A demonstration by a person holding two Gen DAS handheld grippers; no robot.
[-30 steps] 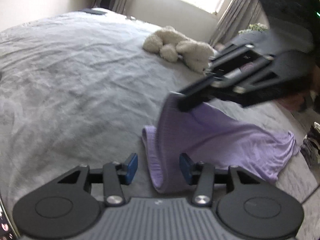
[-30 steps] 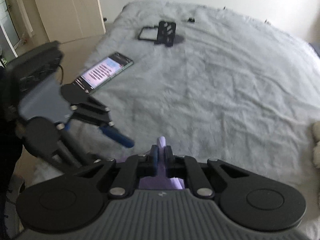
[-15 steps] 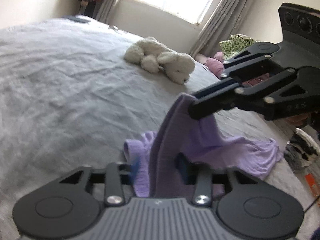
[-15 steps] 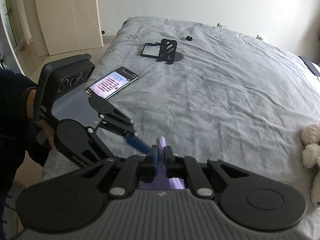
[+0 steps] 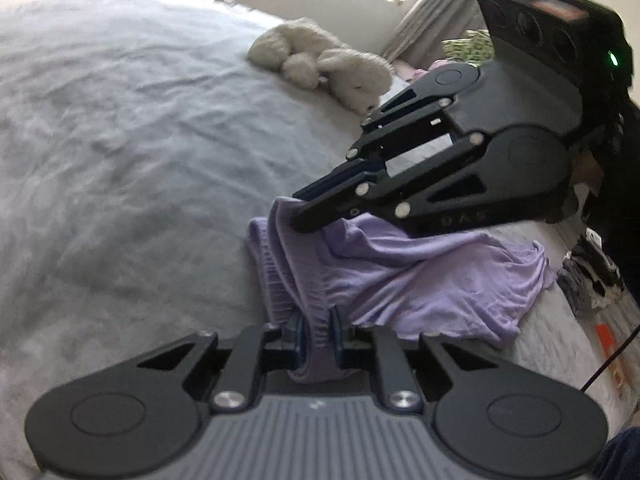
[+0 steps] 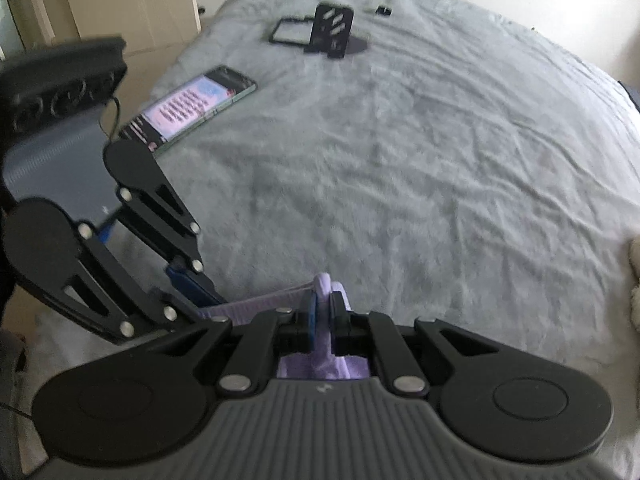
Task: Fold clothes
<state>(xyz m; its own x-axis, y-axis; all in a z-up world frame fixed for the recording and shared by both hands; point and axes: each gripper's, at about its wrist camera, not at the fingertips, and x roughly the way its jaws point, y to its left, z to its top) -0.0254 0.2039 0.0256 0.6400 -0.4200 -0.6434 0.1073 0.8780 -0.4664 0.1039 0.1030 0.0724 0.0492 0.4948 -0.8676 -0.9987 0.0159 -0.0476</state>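
Garment [image 5: 420,268] stretches lengthwise between both grippers' holds.

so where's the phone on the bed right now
In the right wrist view the phone lies screen-up near the bed's left edge, just beyond the left claw and nearer than the black stand.

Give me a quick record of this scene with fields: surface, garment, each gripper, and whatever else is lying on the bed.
surface: grey bedspread
garment: lilac garment, partly lifted, rest crumpled on the bed
left gripper: jaws have just been closing, now pinching a bunched edge of the garment
right gripper: shut on another part of the same edge
other items: white plush toy, lit phone, black stand
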